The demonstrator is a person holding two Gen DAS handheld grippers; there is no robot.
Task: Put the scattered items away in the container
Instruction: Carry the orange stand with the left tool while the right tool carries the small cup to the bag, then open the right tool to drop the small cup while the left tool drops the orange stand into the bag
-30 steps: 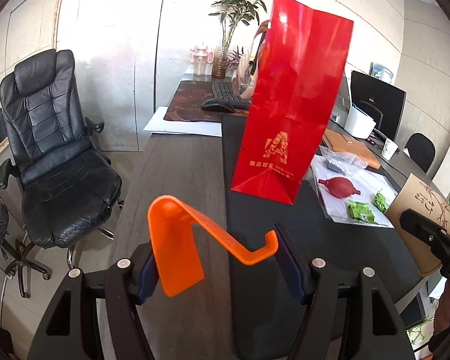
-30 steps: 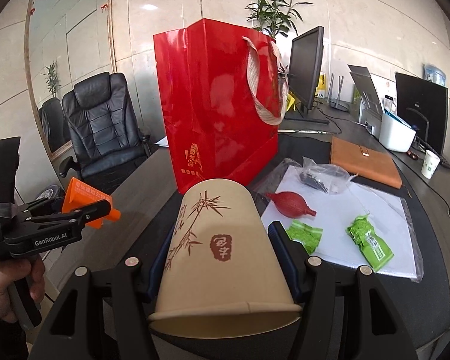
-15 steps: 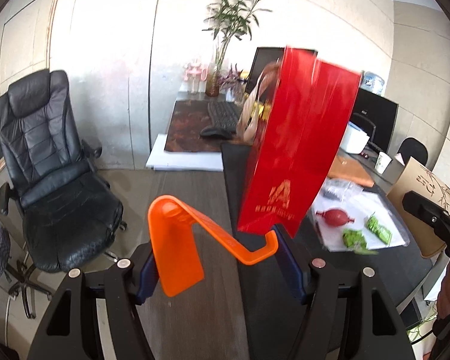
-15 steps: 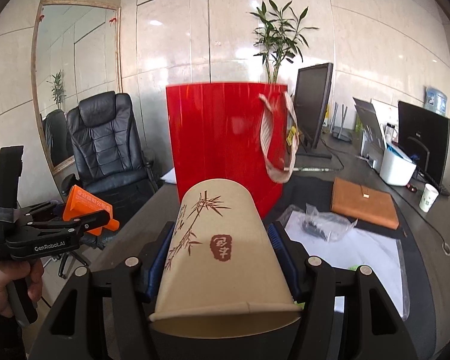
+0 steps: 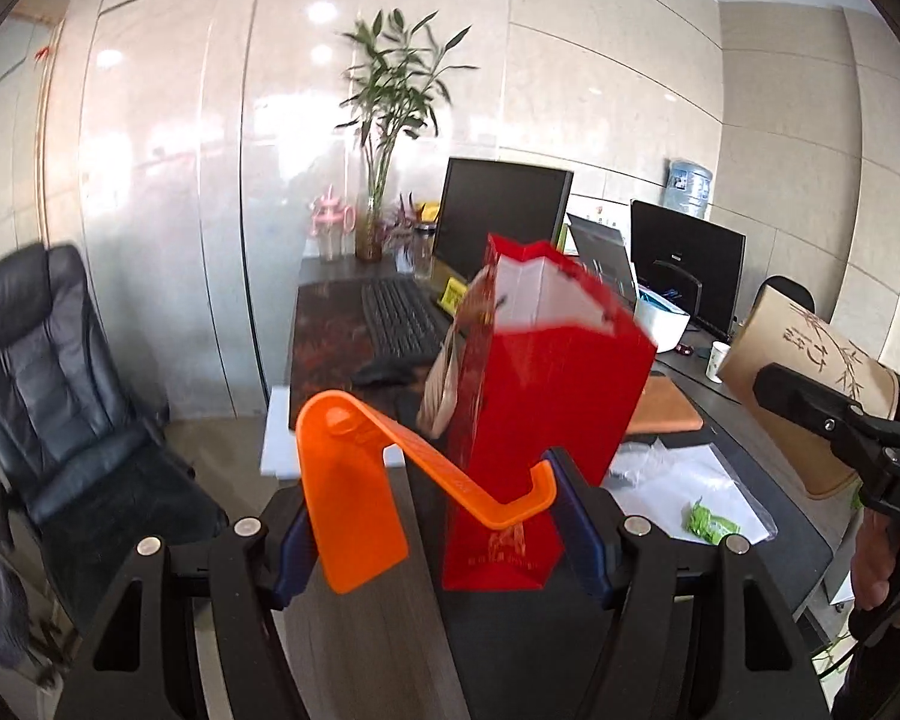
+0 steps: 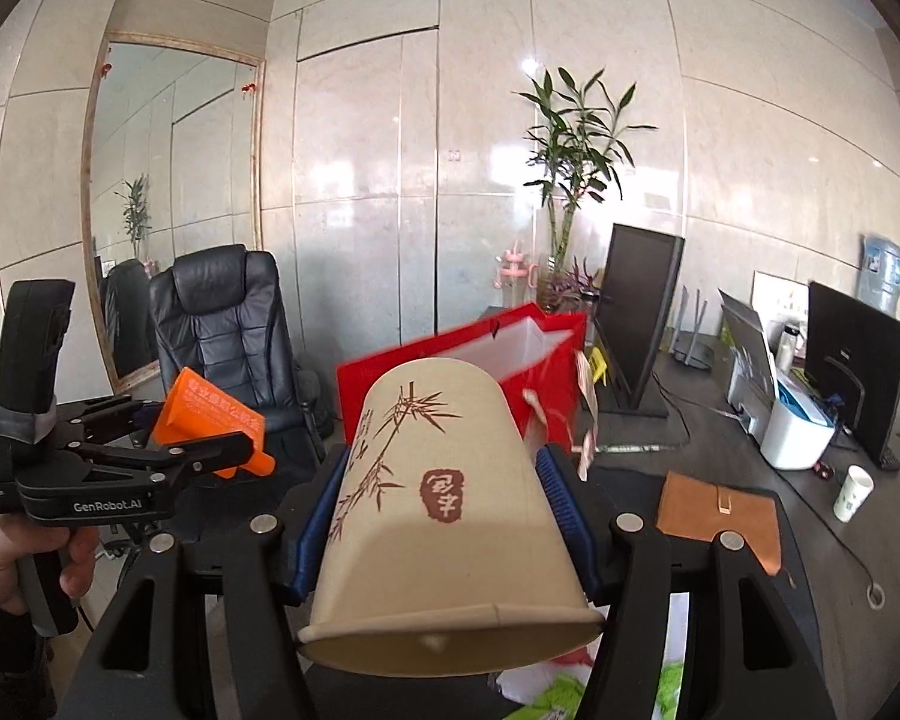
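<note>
An upright red paper bag (image 5: 546, 396) stands on the dark desk, its white inside showing at the open top. My left gripper (image 5: 435, 510) is shut on a bent orange plastic piece (image 5: 354, 516), held in the air short of the bag and about level with its top. My right gripper (image 6: 444, 480) is shut on a tan paper cup (image 6: 426, 570) with a bamboo print, lying sideways with its rim toward the camera. The red bag (image 6: 366, 372) sits just beyond the cup. Each gripper shows at the edge of the other's view.
A white sheet (image 5: 678, 480) with green packets (image 5: 711, 525) lies right of the bag, a brown notebook (image 6: 714, 510) behind it. A keyboard (image 5: 399, 318), monitors (image 5: 498, 210) and a small paper cup (image 6: 852, 492) stand farther back. A black office chair (image 5: 60, 390) is on the left.
Both grippers have risen with their items still held. The bag has dropped lower in both views, and its open top now shows from above.
</note>
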